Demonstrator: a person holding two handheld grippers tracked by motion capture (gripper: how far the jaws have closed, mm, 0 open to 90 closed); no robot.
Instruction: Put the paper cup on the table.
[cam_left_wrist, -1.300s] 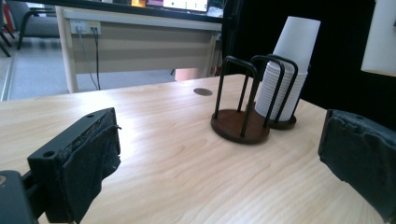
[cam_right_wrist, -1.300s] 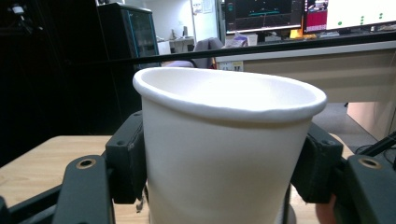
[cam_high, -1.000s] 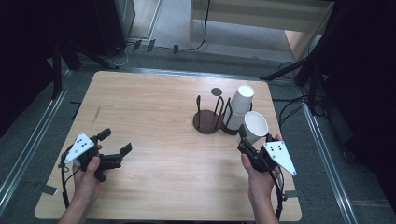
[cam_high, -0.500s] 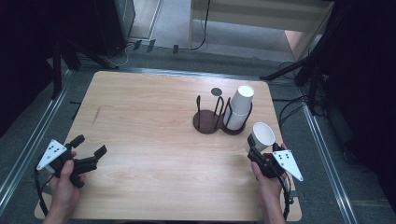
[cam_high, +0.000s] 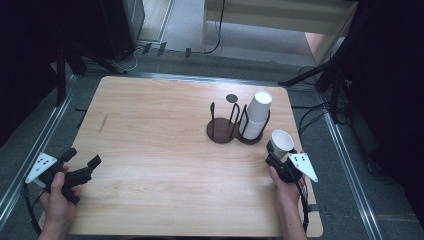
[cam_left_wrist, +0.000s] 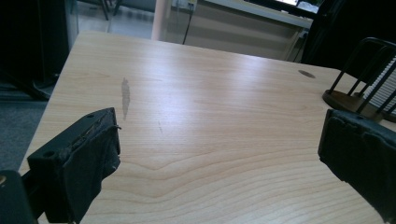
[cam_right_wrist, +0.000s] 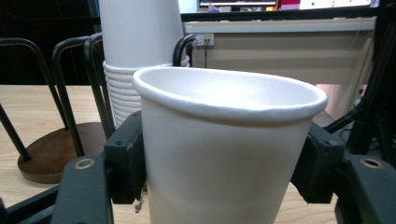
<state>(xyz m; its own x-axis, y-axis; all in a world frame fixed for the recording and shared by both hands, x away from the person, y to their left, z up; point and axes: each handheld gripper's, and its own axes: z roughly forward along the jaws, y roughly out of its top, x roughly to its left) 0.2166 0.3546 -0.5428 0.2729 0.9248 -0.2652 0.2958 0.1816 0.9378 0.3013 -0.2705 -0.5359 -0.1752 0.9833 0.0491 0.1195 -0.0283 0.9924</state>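
Note:
A white paper cup (cam_high: 282, 142) (cam_right_wrist: 224, 154) stands upright in my right gripper (cam_high: 280, 152) (cam_right_wrist: 219, 172), which is shut on it near the table's right edge. Just behind it a stack of white paper cups (cam_high: 256, 115) (cam_right_wrist: 137, 56) sits inverted in a dark wire holder (cam_high: 235, 127) (cam_right_wrist: 56, 140). The holder's left bay is empty. My left gripper (cam_high: 80, 167) (cam_left_wrist: 219, 154) hovers low over the front left corner of the wooden table (cam_high: 160, 140) (cam_left_wrist: 201, 107), open, with nothing between its pads (cam_left_wrist: 88, 163).
A small dark round mark (cam_high: 231, 98) (cam_left_wrist: 307, 73) lies on the table behind the holder. A metal rail (cam_high: 45, 135) runs along the table's left side. Cables (cam_high: 320, 117) lie on the floor to the right.
My left gripper has drifted left, then come slightly right, toward the front left corner. My right gripper with the cup pulled back and right, away from the holder.

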